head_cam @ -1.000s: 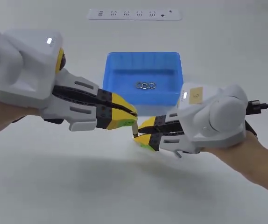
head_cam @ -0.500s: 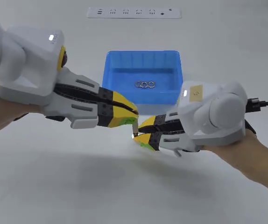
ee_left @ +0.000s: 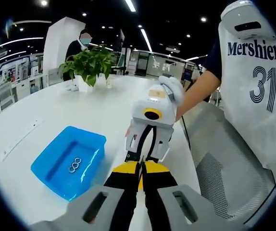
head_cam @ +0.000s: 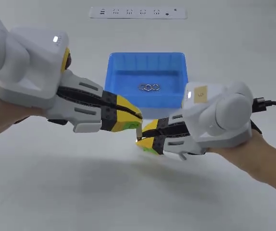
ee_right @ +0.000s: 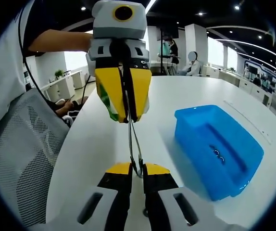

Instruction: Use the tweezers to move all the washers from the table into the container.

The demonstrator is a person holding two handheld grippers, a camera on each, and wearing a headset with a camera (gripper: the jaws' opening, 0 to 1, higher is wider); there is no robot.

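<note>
Thin metal tweezers (head_cam: 138, 132) bridge my two grippers just in front of the blue container (head_cam: 147, 77). My left gripper (head_cam: 137, 120) comes in from the left, shut on one end of them. From the right, my right gripper (head_cam: 142, 136) is shut on the other end. In the right gripper view the tweezers (ee_right: 132, 134) run from the left gripper (ee_right: 126, 113) down into my own jaws (ee_right: 138, 169). Three washers (head_cam: 150, 87) lie in a row on the container's floor. They also show in the container (ee_left: 61, 173) as washers (ee_left: 74, 164). No washer on the table is visible.
A white power strip (head_cam: 138, 14) lies at the table's far edge behind the container. The white table (head_cam: 80, 192) stretches bare toward me. A grey mesh chair (ee_left: 234, 178) stands beside the table, and a potted plant (ee_left: 92, 65) sits at its far end.
</note>
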